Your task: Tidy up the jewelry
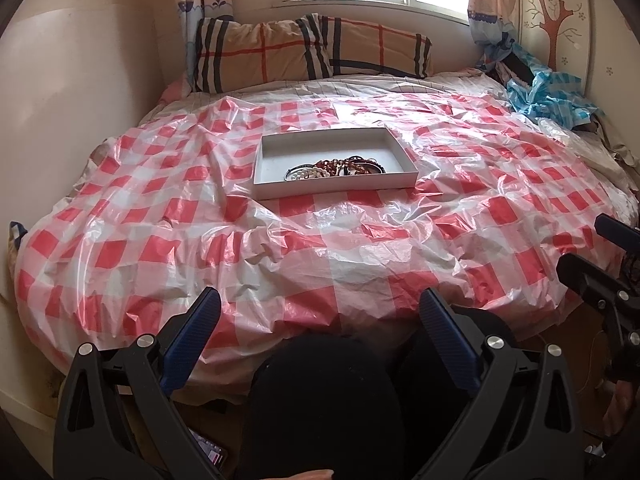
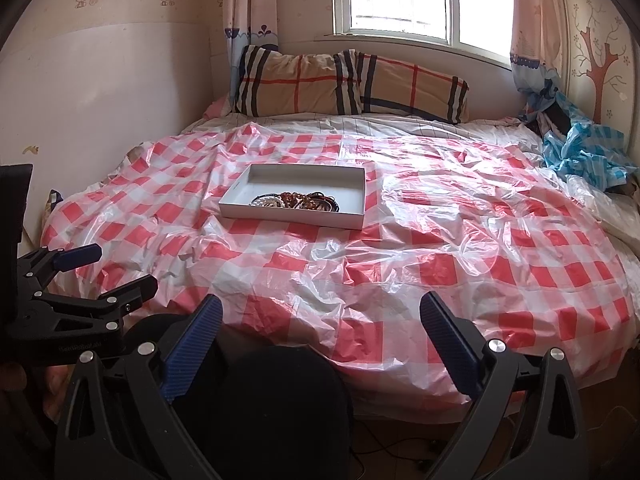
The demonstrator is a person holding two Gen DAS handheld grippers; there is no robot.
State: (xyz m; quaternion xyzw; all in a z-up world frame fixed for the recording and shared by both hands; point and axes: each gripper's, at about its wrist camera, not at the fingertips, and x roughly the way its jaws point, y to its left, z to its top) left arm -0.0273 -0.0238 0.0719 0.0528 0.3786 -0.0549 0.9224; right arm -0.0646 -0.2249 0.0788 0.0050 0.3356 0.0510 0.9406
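A shallow white box (image 1: 272, 148) (image 2: 240, 196) lies on the bed's red-and-white checked plastic sheet (image 1: 320, 240) (image 2: 400, 260). A tangle of bracelets and bead strings (image 1: 336, 168) (image 2: 296, 201) lies in the box's near half. My left gripper (image 1: 320, 312) is open and empty, held over the bed's near edge, well short of the box. My right gripper (image 2: 322, 316) is open and empty, also at the near edge. The left gripper shows at the left of the right wrist view (image 2: 116, 268); the right gripper shows at the right edge of the left wrist view (image 1: 592, 252).
Two plaid pillows (image 1: 312, 52) (image 2: 352, 84) lie at the head of the bed under a window. Crumpled blue checked plastic (image 1: 552, 96) (image 2: 588, 152) lies at the far right. A black rounded object (image 1: 320, 400) (image 2: 272, 408) sits just below both grippers. A wall runs along the left.
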